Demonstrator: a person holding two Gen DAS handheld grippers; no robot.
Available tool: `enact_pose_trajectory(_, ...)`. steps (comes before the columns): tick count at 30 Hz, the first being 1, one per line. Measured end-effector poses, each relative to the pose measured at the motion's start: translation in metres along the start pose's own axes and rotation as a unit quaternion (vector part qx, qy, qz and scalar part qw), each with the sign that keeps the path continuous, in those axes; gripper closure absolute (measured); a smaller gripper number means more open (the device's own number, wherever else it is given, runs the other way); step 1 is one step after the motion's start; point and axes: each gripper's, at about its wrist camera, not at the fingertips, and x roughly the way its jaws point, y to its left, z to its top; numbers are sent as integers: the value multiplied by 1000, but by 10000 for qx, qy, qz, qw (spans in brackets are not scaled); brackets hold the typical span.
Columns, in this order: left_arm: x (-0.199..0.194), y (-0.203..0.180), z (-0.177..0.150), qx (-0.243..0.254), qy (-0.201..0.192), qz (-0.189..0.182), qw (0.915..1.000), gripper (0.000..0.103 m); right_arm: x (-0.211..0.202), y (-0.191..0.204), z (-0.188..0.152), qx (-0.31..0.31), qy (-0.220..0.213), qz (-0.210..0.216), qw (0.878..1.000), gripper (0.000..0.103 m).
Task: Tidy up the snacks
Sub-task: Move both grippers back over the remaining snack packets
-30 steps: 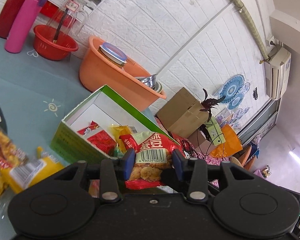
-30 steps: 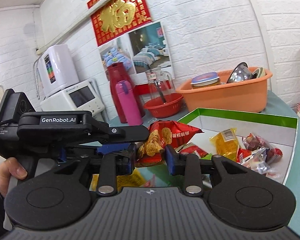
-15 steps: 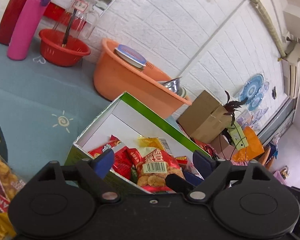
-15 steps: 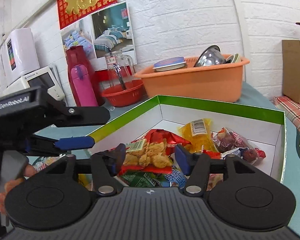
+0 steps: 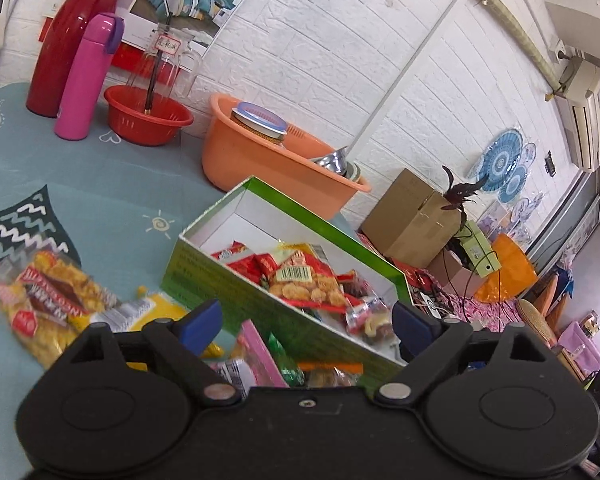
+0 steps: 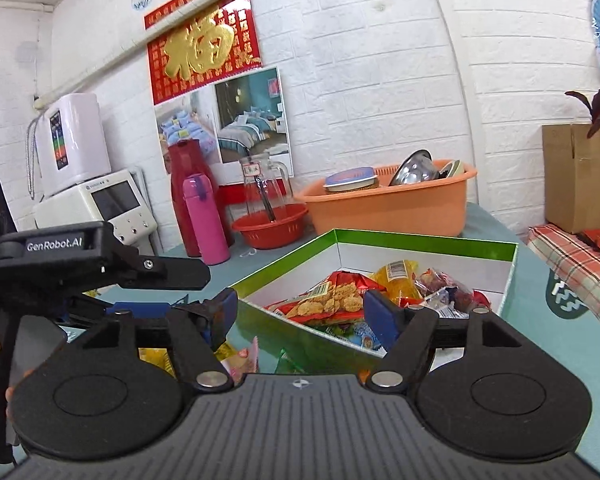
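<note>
Showing yellow packet (image 5: 48, 300) only at left wrist

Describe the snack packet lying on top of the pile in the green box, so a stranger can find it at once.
Find the orange basin by the white wall; the green box sits before it. On top of its pile lies the red packet, the only one showing round golden crackers and a white barcode label.

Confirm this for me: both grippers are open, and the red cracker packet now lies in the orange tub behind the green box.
One thing is wrong: the red cracker packet lies in the green box, not in the orange tub, which holds a tin and metal bowls. Both wrist views show it. The left gripper and right gripper are indeed open, with nothing held.
</note>
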Motion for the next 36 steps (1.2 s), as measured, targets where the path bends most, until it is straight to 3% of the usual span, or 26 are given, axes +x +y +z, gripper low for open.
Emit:
enact_pose_trajectory(8,-13,-15,-21,170,88,-33,9998,0,-34,0,-14,-52,4,-134,9999,0)
enact_pose_trajectory(14,-10,-19,-40,70,331,-256,9991,0,-48,-15,-34,75,219,-262,9994,0)
enact_pose_trajectory(22,25,-27,-66,-34,932,-527,9942,0,-62,-31,-57,36,496,-295,9983,0)
enact_pose_trajectory(28,56,-34,-78,96,1170,-402,9923,0,-67,-34,-61,-111,542,-277,9981,0)
enact_pose_trajectory(30,61,-33,-82,301,1178,-319,9921,36,-68,-35,-62,-111,555,-226,9981,0)
enact_pose_trajectory(31,61,-33,-84,460,1194,-276,9914,73,-68,-35,-62,-121,560,-197,9982,0)
enact_pose_trajectory(32,61,-31,-85,540,1206,-292,9908,79,-68,-35,-62,-130,568,-180,9981,0)
enact_pose_trajectory(36,45,-18,-89,674,1368,-365,9876,81,-66,-31,-64,-181,635,-12,9978,0)
